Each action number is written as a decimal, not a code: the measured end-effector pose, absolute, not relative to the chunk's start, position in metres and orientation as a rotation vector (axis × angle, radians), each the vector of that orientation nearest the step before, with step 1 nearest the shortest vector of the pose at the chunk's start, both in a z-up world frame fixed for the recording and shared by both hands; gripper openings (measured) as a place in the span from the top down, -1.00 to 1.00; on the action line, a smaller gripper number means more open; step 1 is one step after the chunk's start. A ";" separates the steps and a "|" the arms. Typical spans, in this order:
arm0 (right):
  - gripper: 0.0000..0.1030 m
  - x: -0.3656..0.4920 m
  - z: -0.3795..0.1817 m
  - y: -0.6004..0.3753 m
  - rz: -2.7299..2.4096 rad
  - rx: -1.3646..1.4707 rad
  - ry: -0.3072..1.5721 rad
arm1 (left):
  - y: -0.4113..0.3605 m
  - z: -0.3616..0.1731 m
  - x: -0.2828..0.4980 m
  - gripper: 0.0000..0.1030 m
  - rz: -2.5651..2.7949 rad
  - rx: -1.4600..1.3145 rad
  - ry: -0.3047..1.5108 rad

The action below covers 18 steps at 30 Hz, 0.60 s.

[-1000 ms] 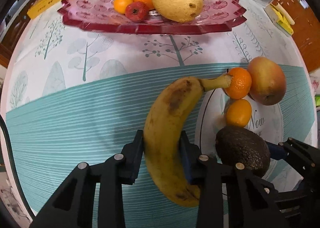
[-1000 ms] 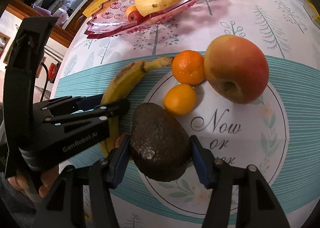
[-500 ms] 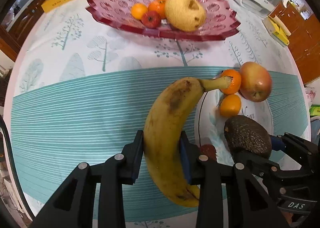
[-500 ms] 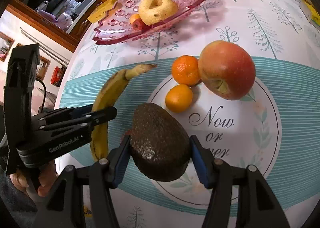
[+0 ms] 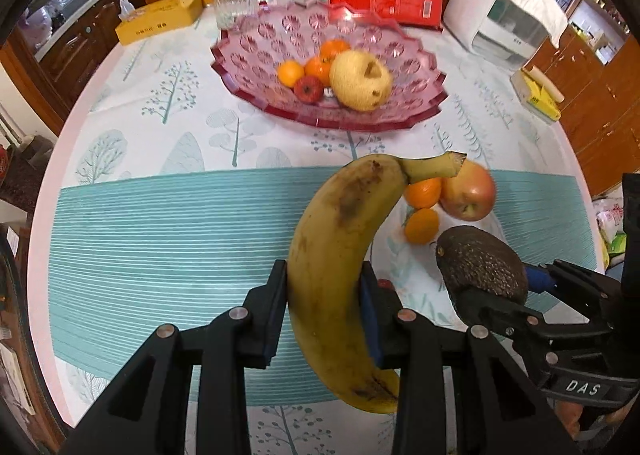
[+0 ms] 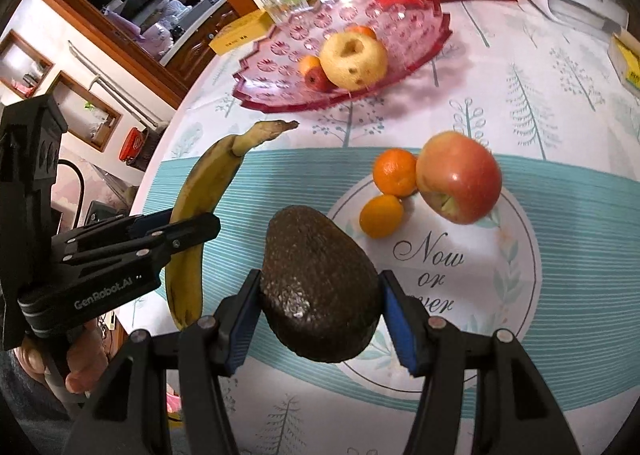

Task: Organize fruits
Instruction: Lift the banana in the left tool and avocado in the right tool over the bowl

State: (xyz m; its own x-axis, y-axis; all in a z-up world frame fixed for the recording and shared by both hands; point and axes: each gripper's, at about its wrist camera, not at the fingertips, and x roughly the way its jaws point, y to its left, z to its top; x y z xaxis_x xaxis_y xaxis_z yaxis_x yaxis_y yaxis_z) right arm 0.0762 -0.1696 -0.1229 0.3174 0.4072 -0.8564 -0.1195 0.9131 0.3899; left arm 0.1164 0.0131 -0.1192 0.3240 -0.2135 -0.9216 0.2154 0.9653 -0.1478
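Gripping a spotted yellow banana point(image 5: 340, 267), the left gripper point(image 5: 324, 307) hangs above the teal-striped tablecloth point(image 5: 160, 239); the right gripper point(image 6: 320, 319) clamps a dark bumpy avocado point(image 6: 316, 287). Beyond sits a pink glass fruit dish point(image 5: 256, 39).

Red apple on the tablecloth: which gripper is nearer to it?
Right. The right gripper, holding the dark avocado, sits just short of the red apple; the left gripper, holding the yellow banana, is farther.
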 end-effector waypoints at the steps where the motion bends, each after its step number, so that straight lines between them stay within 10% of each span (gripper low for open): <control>1: -0.13 0.077 -0.119 -0.170 0.358 0.278 1.197 | 0.013 -0.116 0.117 0.37 -0.280 -0.001 1.200; 18: -0.13 0.154 0.031 -0.200 0.352 0.243 0.958 | 0.035 0.015 0.185 0.37 -0.213 0.030 0.974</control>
